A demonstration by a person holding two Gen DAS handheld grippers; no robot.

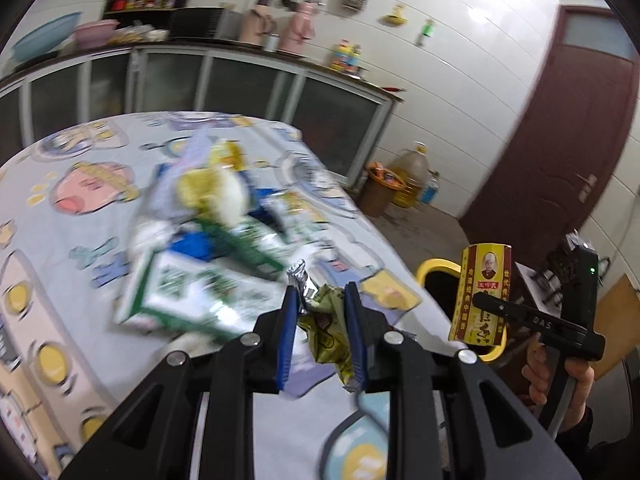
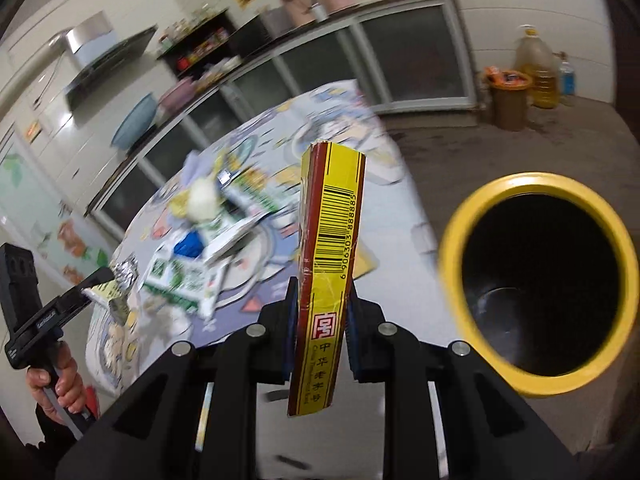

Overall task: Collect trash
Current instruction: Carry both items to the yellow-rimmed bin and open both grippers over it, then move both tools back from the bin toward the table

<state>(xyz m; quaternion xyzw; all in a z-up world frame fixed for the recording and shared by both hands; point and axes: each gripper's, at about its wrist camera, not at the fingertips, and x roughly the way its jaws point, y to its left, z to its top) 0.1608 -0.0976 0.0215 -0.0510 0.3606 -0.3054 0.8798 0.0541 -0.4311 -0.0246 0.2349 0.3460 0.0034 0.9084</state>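
Left tool (image 1: 322, 300): its blue pads are clamped on a crumpled yellow-green snack wrapper (image 1: 326, 322) with a silver foil end, held above the near edge of the tabletop (image 1: 72, 240). Right tool (image 2: 322, 300): its jaws are clamped on the lower half of a flattened yellow-and-red carton (image 2: 330, 264), which stands upright between them, barcode side facing the camera. In the left wrist view the same carton shows its printed front, held just in front of the yellow-rimmed bin (image 2: 540, 280). A hand (image 1: 568, 376) grips each tool's handle. The bin stands on the floor just beside the tabletop's edge, dark inside, to the right of the carton. On the patterned cloth covering the tabletop lies a loose pile of remaining trash (image 1: 208, 240): green-and-white cartons, blue packaging and a pale crumpled wad, blurred in both views. Behind are a long counter with glass-fronted cabinets (image 1: 224, 80), a brown door (image 1: 560, 140), and an oil jug (image 2: 536, 76) beside a brown bucket (image 2: 508, 100).
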